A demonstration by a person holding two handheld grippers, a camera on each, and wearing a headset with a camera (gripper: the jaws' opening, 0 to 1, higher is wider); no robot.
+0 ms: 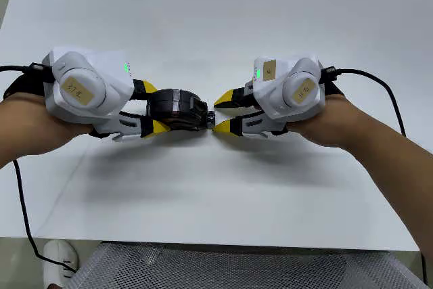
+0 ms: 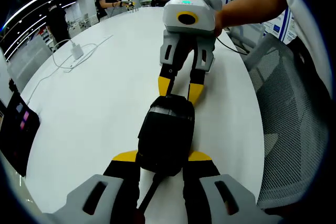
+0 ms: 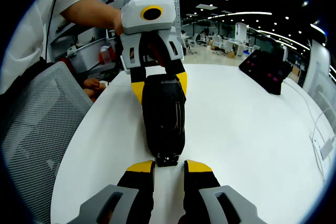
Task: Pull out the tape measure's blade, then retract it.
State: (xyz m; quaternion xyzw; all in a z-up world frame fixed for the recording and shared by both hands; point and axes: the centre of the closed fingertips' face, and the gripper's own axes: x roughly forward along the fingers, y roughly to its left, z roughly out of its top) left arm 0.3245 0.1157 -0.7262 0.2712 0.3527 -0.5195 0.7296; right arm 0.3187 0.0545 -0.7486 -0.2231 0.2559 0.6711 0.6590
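We see left gripper [image 1: 155, 107] clamping the black plastic tape measure [image 1: 177, 109], right gripper [image 1: 218, 114] spread at its end hook [image 3: 168, 159]; blade not out, pull and retract remain.

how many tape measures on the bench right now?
1. Black tape measure, held in the left gripper, blade tip facing the right gripper. Nothing seems to hide another.

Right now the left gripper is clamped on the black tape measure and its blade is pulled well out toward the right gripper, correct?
Not quite. The left gripper does clamp the tape measure, but the blade is not pulled out: the right gripper view shows its end hook sitting at the case, between the open jaws of the right gripper.
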